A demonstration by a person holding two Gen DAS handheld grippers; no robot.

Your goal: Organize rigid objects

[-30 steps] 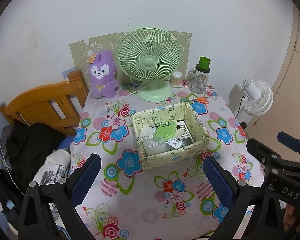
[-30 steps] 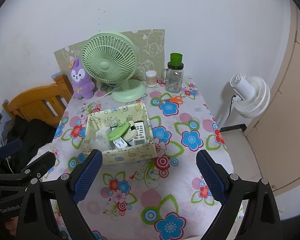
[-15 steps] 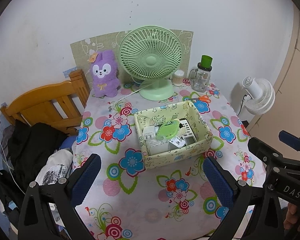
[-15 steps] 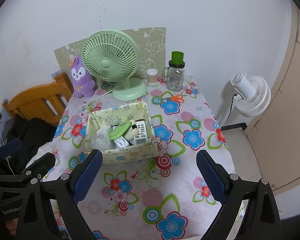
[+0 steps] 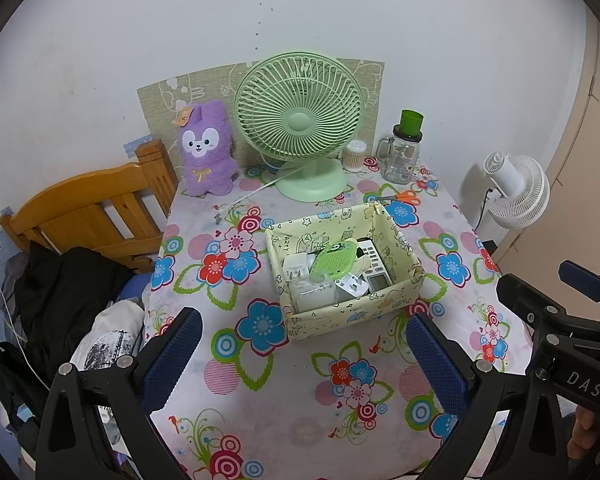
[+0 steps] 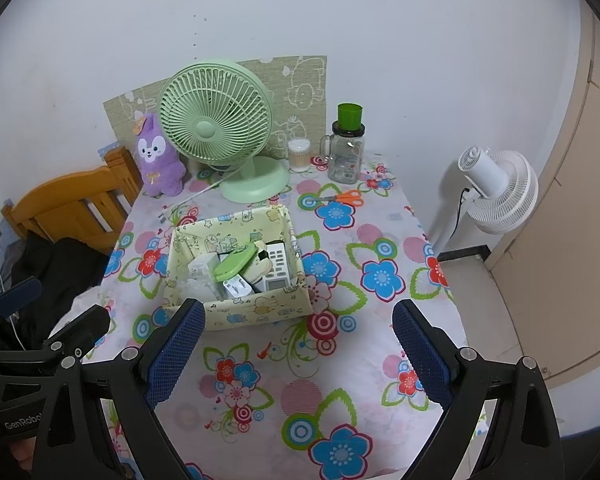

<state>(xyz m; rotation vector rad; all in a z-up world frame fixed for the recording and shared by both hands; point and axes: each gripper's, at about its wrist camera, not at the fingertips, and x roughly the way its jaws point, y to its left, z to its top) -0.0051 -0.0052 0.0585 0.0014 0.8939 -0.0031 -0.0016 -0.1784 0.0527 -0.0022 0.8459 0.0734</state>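
Both grippers hang above the near edge of the counter (image 5: 260,400), left gripper (image 5: 302,354) and right gripper (image 6: 296,344) spread wide, holding nothing; the yellow box (image 5: 364,314) sits mid-counter stuffed with a green case (image 5: 334,262) and a remote (image 5: 374,268), scissors (image 6: 342,198) lying behind it

Both grippers up in the air, side by side, nothing held. Left gripper (image 5: 304,354): jaws spread wide, blue pads (image 5: 172,358) facing each other across a big gap, black frame below. Right gripper (image 6: 298,350): same, jaws wide apart, blue pads (image 6: 420,354) bare. Each visible in the other's view, at the frame edge. Bit of skin at the lower edge of each view, prob. hands, too cropped to tell more.
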